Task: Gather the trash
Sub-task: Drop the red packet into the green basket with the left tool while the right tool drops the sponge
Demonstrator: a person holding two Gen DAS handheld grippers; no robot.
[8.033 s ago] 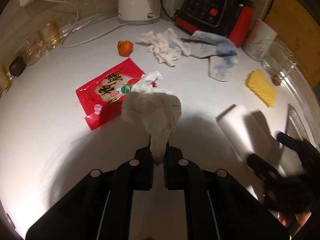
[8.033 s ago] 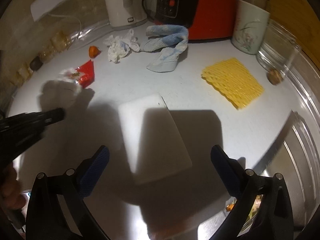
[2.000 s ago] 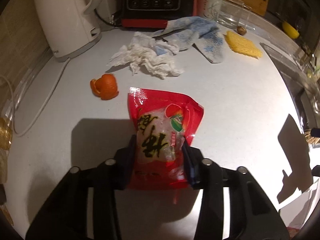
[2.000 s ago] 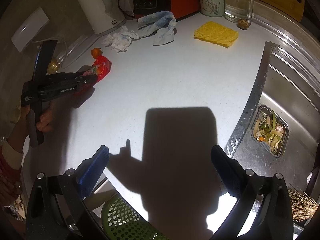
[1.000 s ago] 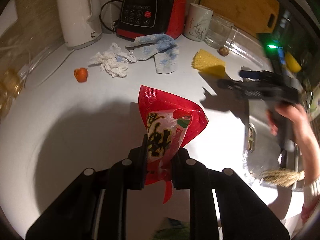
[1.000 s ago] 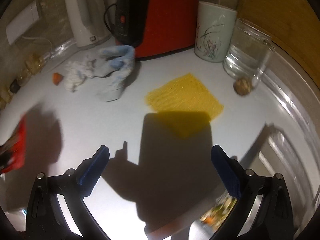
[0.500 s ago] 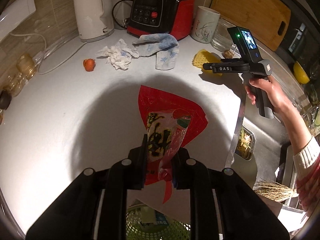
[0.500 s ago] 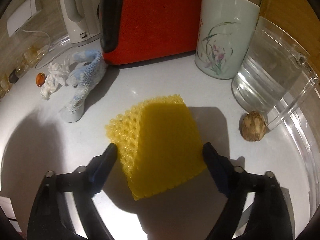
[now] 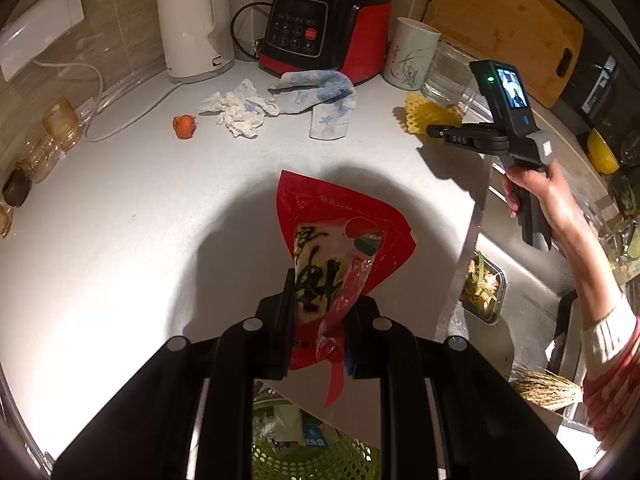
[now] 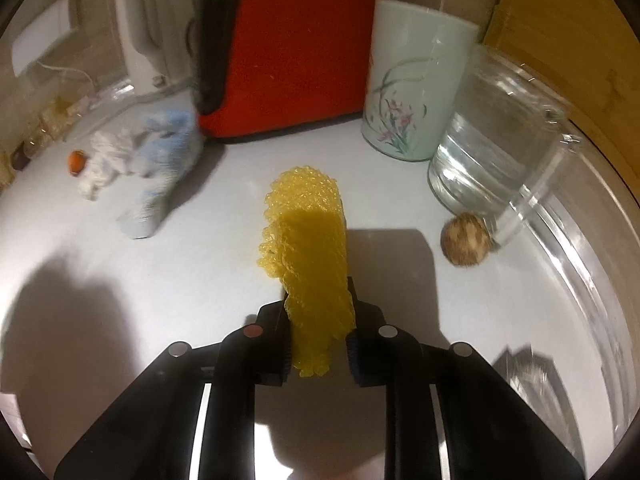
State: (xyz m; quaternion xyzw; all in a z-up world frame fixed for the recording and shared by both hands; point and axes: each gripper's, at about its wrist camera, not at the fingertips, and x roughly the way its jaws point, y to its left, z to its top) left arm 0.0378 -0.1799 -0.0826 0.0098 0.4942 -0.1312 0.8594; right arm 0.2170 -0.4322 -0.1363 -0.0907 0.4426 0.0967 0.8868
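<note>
My left gripper (image 9: 318, 330) is shut on a red snack wrapper (image 9: 340, 240) and holds it in the air above the counter's front edge, over a green trash basket (image 9: 316, 458). My right gripper (image 10: 320, 320) is shut on a yellow foam net (image 10: 308, 248), which is squeezed narrow between the jaws; it shows by the glass jug in the left wrist view (image 9: 420, 114). On the counter lie a crumpled white tissue (image 9: 238, 110), a blue-white cloth (image 9: 320, 104) and an orange peel (image 9: 184, 126).
A white kettle (image 9: 192, 24), a red-black blender base (image 9: 324, 28), a flowered cup (image 10: 416, 80) and a glass jug (image 10: 496, 160) stand at the back. A brown nut (image 10: 466, 246) lies by the jug. The sink (image 9: 520, 280) is at the right.
My right gripper has closed on the yellow foam net, which is now bunched narrow between the jaws. My left gripper has drawn back a little with the red wrapper, over the basket.
</note>
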